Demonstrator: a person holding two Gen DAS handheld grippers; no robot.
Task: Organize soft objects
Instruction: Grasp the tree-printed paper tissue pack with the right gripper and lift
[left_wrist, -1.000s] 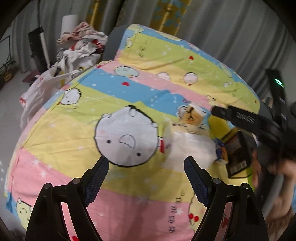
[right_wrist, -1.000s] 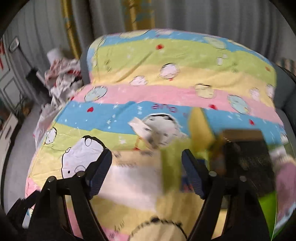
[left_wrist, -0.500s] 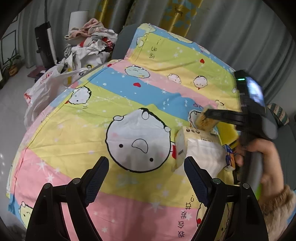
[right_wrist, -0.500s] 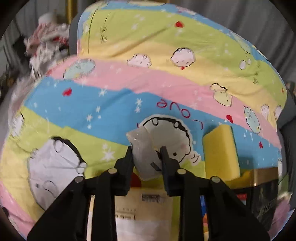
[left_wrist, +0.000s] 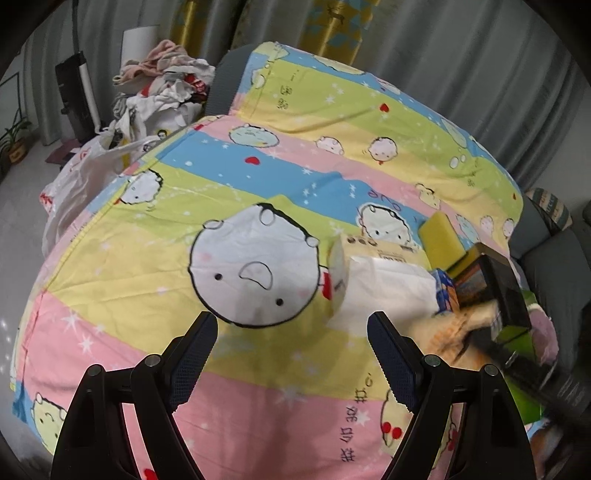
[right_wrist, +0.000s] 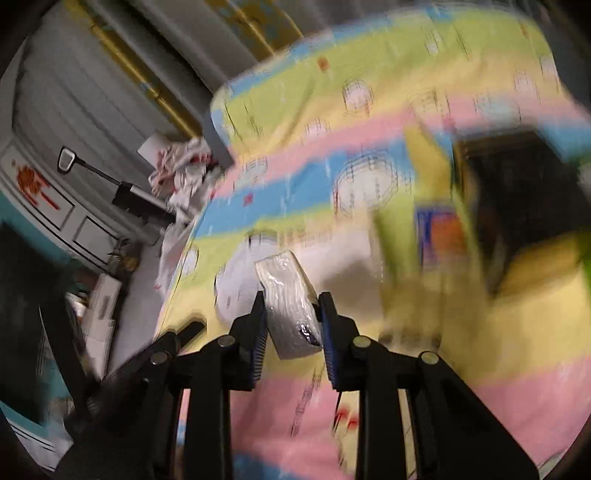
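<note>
The right tongs (right_wrist: 291, 321) are clamped on a small plastic-wrapped tissue pack (right_wrist: 290, 301), one pad on each long side, the pack poking forward and a little skewed between them. The view beyond them is smeared, so the hand looks mid-swing. The left tongs (left_wrist: 291, 354) stand wide with nothing in them, poised above the striped cartoon bedsheet (left_wrist: 258, 184).

Ahead and to the right of the left tongs lie a larger tissue pack (left_wrist: 384, 284), a yellow sponge (left_wrist: 441, 240), a small blue box (left_wrist: 445, 291) and a dark open box (left_wrist: 495, 284), crowded together on the bed. Far off to the left of them sits a heap of clothes (left_wrist: 162, 85).

To carry this well, I'd keep the squeeze steady, since slick wrap on a soft pack slips easily. Level the pack before setting it down, and pick a bare patch so it doesn't nudge the sponge.
</note>
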